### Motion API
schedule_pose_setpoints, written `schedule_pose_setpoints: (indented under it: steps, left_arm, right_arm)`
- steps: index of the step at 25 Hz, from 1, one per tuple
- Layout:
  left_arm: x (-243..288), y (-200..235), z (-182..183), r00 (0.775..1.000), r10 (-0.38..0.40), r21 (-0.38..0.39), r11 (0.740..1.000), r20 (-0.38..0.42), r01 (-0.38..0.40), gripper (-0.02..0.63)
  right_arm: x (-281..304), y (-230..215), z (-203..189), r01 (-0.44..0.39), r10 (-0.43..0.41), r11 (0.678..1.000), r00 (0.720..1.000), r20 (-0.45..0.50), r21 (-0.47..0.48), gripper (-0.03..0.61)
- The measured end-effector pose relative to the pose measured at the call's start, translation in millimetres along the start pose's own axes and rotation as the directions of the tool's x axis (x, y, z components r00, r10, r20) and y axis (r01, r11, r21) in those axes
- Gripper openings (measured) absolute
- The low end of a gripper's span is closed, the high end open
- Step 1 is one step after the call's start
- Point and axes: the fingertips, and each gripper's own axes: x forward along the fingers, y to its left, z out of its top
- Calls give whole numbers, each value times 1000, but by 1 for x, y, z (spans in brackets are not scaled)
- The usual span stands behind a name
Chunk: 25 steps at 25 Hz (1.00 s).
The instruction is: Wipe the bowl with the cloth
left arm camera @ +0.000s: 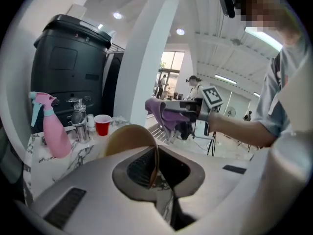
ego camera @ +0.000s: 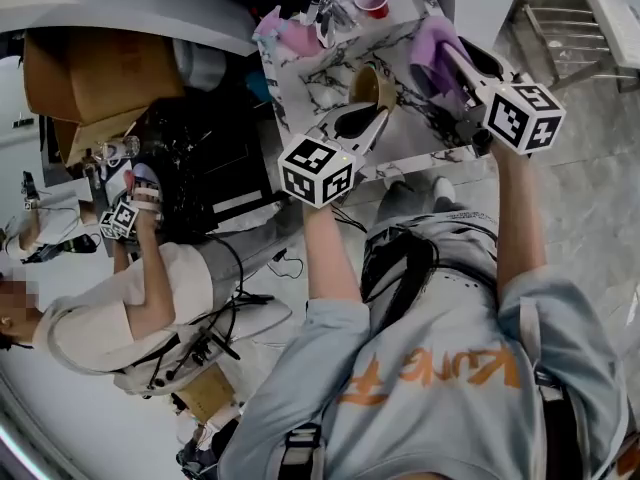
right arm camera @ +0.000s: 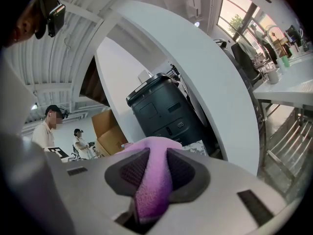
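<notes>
My left gripper (ego camera: 368, 118) is shut on the rim of a tan bowl (ego camera: 366, 85), which it holds tilted above the marble table (ego camera: 300, 88). In the left gripper view the thin bowl (left arm camera: 128, 139) wall stands pinched between the jaws of the left gripper (left arm camera: 155, 166). My right gripper (ego camera: 452, 66) is shut on a purple cloth (ego camera: 432, 48), held in the air to the right of the bowl and apart from it. The cloth (right arm camera: 154, 180) fills the gap of the right gripper (right arm camera: 152, 177), and it also shows as a hanging purple cloth (left arm camera: 164, 113) across from the bowl.
On the table's far side stand a pink spray bottle (left arm camera: 51, 126), a metal tin (left arm camera: 79, 120) and a red cup (left arm camera: 102, 125). A black machine (left arm camera: 68, 72) rises behind them. A seated person (ego camera: 130, 298) is to the left; cardboard boxes (ego camera: 95, 78) lie beyond.
</notes>
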Motion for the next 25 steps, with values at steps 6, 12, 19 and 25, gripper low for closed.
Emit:
schedule_pose_setpoints:
  steps: [6,12,19,25]
  left_arm:
    - [16,13,-37,984,-27,34,999,-177,33,34]
    - [31,16,-79,926,-73,77,991,-369,109,34]
    - [53,28,-127,831,-104,143,966,-546,215,34]
    - [68,35,-161,741,-109,184,935,-663,302,34]
  right_arm:
    - [2,-10,-9,51,-51,998,999,8,31,123]
    - [-5,-19,-12,130,-131,990,991,15,55,123]
    - [0,-24,-24,189,-189,981,982,-4,48,123]
    - [-11,-35,-28,266,-266,963,964,-9,47,123]
